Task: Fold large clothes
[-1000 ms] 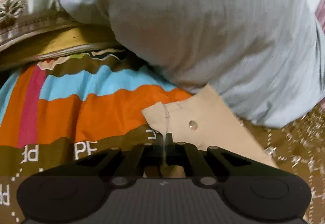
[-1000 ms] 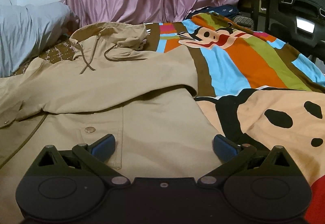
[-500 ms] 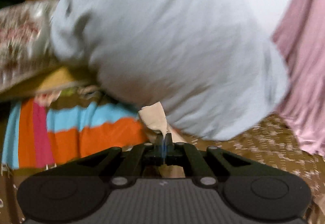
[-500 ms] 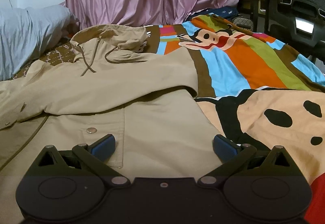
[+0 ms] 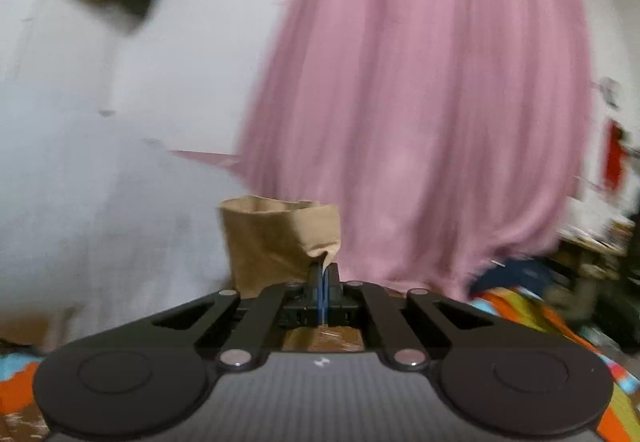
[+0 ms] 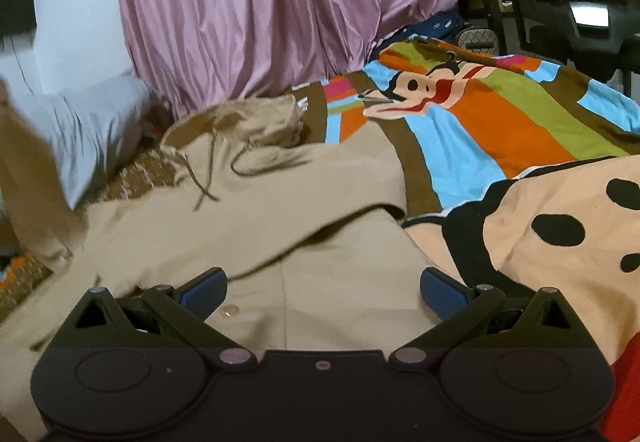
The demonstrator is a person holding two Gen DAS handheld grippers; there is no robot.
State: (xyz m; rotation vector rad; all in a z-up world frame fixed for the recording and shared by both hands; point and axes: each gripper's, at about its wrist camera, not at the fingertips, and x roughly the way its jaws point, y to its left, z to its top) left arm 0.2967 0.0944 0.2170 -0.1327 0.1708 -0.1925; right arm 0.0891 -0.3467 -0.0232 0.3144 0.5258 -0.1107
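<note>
Jacket (image 6: 256, 242) lies spread on the bedspread (image 6: 500, 129), its sleeve cuff (image 5: 280, 238) pinched in the closed left gripper (image 5: 323, 282). Right gripper (image 6: 322, 288) hovers open above the body. Lay the sleeve straight across, smoothly.

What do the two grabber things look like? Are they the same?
Nearly the same. The left gripper and the right gripper are both black, with criss-cross link arms, silver pins, two round discs on the body and blue finger pads. No cables or sleeves show.
</note>
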